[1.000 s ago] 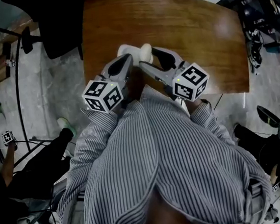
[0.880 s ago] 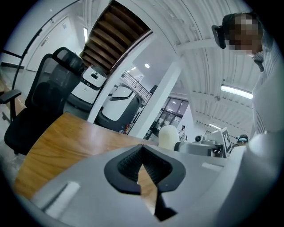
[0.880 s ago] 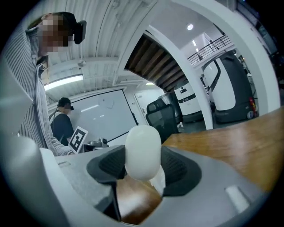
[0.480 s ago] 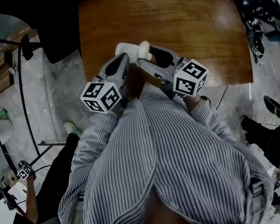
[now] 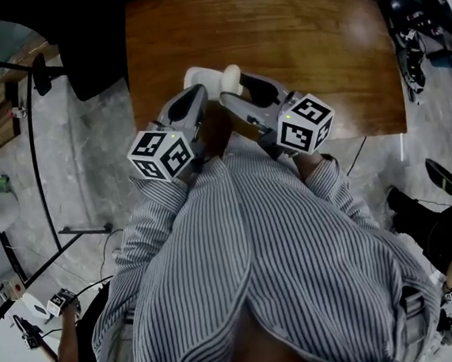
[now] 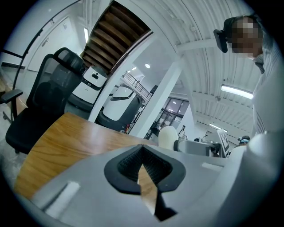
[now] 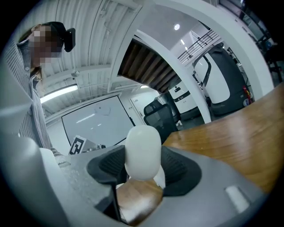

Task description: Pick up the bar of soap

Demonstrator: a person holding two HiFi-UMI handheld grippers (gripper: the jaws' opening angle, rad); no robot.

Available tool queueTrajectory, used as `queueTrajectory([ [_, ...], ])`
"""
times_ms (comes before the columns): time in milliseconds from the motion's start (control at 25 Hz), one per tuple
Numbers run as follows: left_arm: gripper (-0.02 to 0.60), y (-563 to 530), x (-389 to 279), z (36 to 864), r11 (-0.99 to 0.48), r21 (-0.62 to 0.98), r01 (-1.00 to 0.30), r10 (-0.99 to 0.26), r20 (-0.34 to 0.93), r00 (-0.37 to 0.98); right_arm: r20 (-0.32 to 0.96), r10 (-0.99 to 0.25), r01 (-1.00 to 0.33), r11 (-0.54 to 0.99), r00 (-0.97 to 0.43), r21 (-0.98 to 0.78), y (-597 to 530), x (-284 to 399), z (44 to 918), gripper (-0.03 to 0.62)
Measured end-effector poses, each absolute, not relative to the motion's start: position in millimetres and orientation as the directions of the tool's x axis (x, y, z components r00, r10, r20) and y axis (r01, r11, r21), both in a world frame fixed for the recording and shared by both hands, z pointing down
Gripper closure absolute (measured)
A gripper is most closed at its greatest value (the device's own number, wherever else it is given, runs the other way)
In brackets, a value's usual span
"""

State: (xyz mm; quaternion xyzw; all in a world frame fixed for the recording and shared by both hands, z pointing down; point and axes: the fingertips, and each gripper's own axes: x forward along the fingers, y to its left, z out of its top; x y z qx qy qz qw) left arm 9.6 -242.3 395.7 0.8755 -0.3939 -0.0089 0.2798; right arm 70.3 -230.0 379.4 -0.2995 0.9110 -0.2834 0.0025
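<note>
right gripper [image 7: 143, 174] jaws squeeze the bar of soap [image 7: 143, 148], standing up between them | left gripper [image 6: 142, 153] jaws closed together, nothing inside | tip: hold tight, lift slow and straight

A brown wooden surface [image 5: 317, 56] fills the head view from 12 to 2 o'clock. A black office chair [image 5: 90, 50] stands at 11 o'clock on grey mottled floor [image 5: 72, 151]. Overhead, a strip light [image 6: 237, 91] glows on the white ribbed ceiling [image 6: 208, 57].
</note>
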Motion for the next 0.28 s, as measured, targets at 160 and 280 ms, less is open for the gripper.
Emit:
queueTrajectory([
  [160, 0.577, -242.5, 9.7, 395.5, -0.528, 0.501, -0.686, -0.695, 0.209, 0.688, 0.167, -0.554, -0.551, 0.657, -0.816, -0.514, -232.2, 70.8, 377.8, 0.347],
  [280, 0.577, -243.1, 6.8, 396.9, -0.519, 0.507, -0.688, -0.697, 0.215, 0.684, 0.172, -0.553, -0.552, 0.652, -0.815, -0.52, -233.1, 69.1, 378.5, 0.345],
])
